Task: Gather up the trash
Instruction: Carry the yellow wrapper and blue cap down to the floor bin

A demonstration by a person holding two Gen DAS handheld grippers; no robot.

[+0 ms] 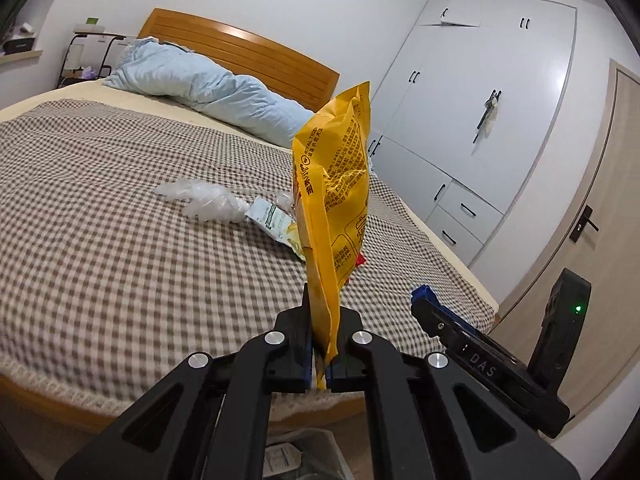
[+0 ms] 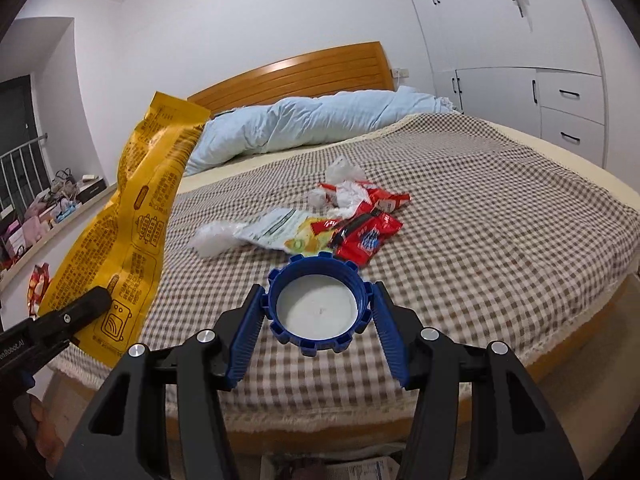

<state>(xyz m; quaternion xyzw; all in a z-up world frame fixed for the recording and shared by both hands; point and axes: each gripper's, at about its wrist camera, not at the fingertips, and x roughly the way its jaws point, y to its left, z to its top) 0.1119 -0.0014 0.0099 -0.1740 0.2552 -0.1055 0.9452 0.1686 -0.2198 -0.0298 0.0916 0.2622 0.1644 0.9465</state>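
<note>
My left gripper (image 1: 325,320) is shut on the lower edge of a yellow snack bag (image 1: 332,184), which stands upright above the bed; the right wrist view shows the same yellow bag (image 2: 132,232) at the left. My right gripper (image 2: 318,300) is shut on a blue bottle cap (image 2: 316,310) with a white inside, its pads pressing the ribbed rim on both sides. On the checked blanket lie a clear plastic scrap (image 2: 212,238), a white and green wrapper (image 2: 280,230), a red wrapper (image 2: 364,236) and a crumpled white and red piece (image 2: 346,192).
A bed with a checked blanket (image 2: 480,208) fills both views, with a light blue quilt (image 2: 320,120) by the wooden headboard (image 2: 304,72). A lined bin (image 1: 304,452) sits on the floor below the grippers. White wardrobes (image 1: 480,92) and a door (image 1: 592,208) stand to the right.
</note>
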